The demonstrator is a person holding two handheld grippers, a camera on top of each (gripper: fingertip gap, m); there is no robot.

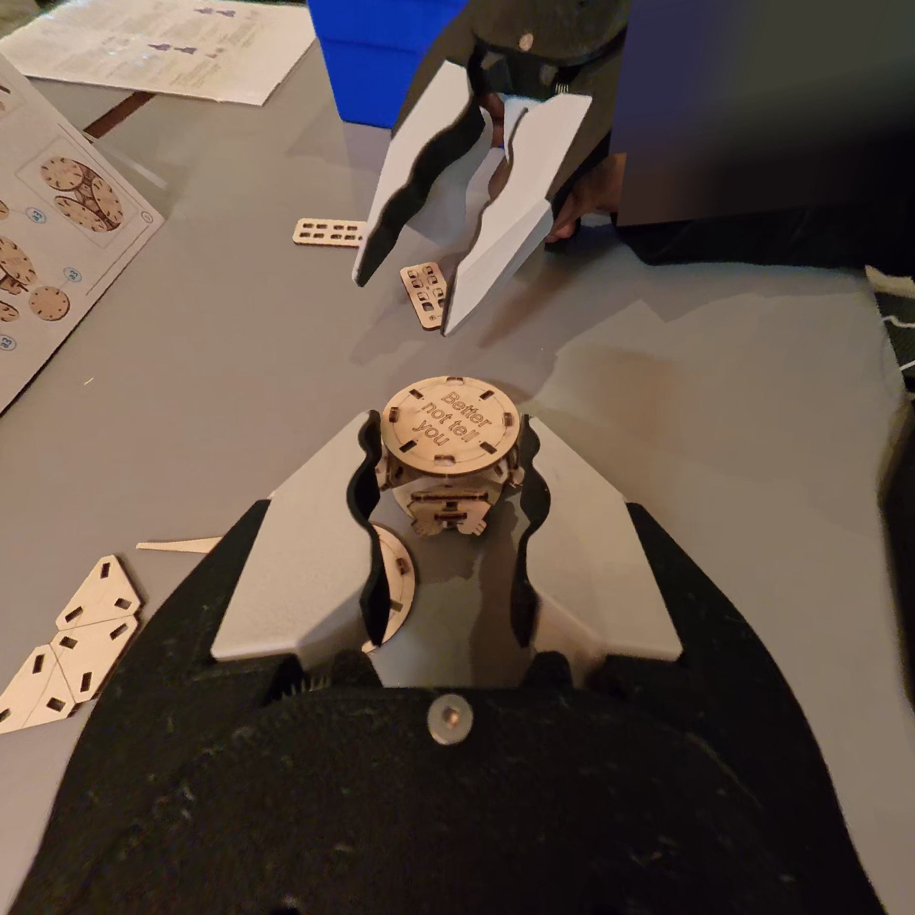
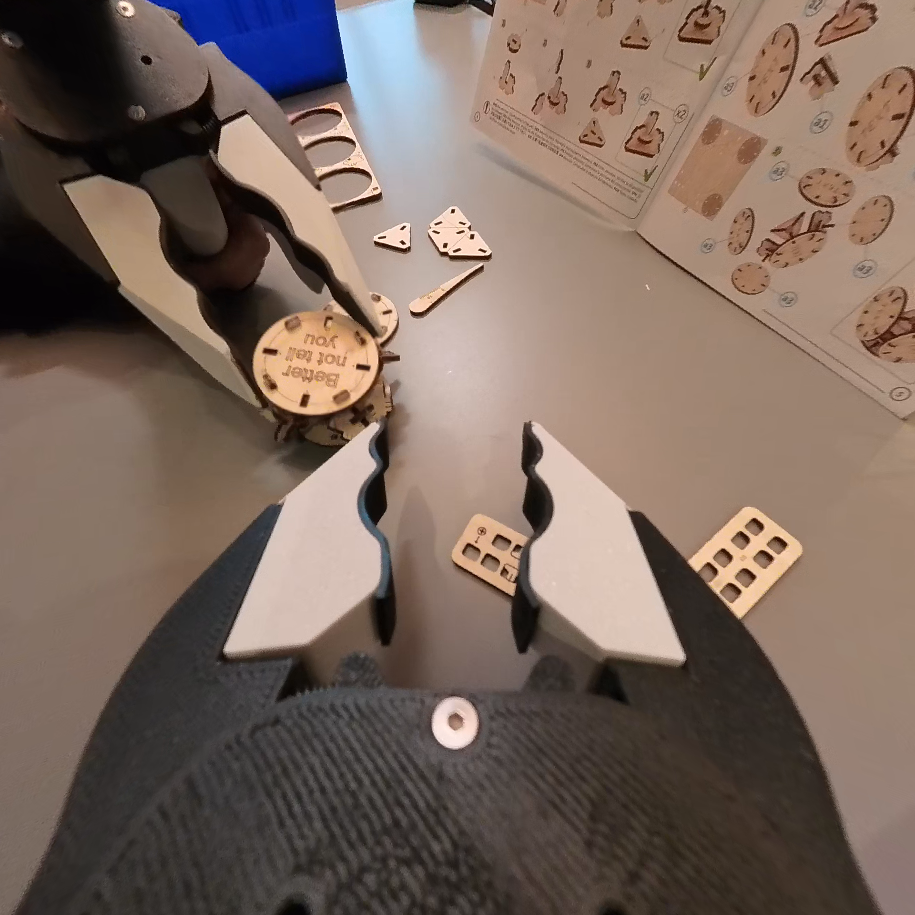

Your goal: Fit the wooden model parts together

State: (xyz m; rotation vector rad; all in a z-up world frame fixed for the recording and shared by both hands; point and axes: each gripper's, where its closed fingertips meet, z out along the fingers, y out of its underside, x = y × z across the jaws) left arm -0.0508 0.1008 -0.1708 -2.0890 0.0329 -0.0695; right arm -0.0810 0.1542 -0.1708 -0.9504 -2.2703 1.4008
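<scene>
The left gripper [image 1: 448,440] clamps the wooden puzzle assembly [image 1: 449,435] by its engraved round top, resting on the grey table [image 1: 198,396]. The right gripper [image 2: 453,440] hangs released and bare just beside it, over a slotted wooden strip [image 2: 487,552].

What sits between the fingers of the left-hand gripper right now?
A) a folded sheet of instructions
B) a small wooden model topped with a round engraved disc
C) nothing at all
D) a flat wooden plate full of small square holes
B: the left gripper has its two fingers on either side of the wooden model, whose round engraved disc faces up; the holed plates lie on the grey table by the right gripper.
</scene>
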